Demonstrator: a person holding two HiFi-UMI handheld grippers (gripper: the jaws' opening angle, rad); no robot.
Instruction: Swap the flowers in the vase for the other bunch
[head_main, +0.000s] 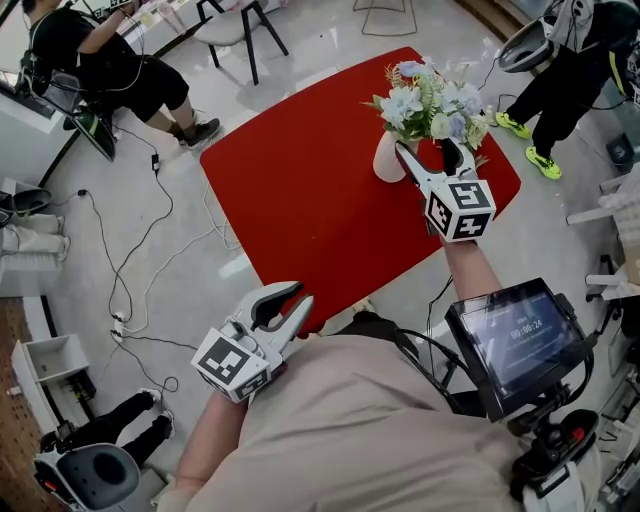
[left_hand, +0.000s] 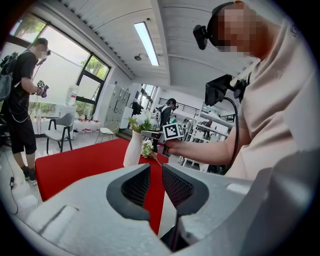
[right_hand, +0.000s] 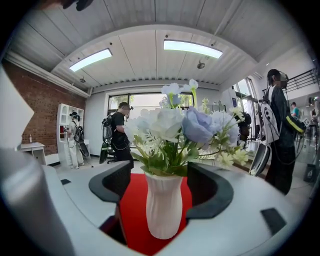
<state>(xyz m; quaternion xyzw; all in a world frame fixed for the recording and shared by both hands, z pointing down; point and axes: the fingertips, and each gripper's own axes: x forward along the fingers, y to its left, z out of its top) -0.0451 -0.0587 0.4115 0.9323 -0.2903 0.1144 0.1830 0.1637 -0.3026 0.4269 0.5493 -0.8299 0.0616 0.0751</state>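
A white ribbed vase (head_main: 386, 160) holding pale blue and white flowers (head_main: 432, 103) stands near the far right corner of the red table (head_main: 300, 190). My right gripper (head_main: 428, 152) is open, its jaws wide on either side of the vase (right_hand: 162, 210) at about neck height. A gap shows at both pads, though leaves brush the right one. My left gripper (head_main: 297, 296) hovers over the table's near edge, pads a narrow gap apart with nothing between them (left_hand: 156, 172). Small white blooms (left_hand: 147, 148) show low beside the vase (left_hand: 132, 148); whether they are a separate bunch is unclear.
A seated person (head_main: 110, 60) and a chair (head_main: 235, 30) are beyond the table's far left, and another person (head_main: 570, 70) stands at the far right. Cables (head_main: 150, 250) trail across the floor at left. A screen (head_main: 515, 340) hangs at my chest.
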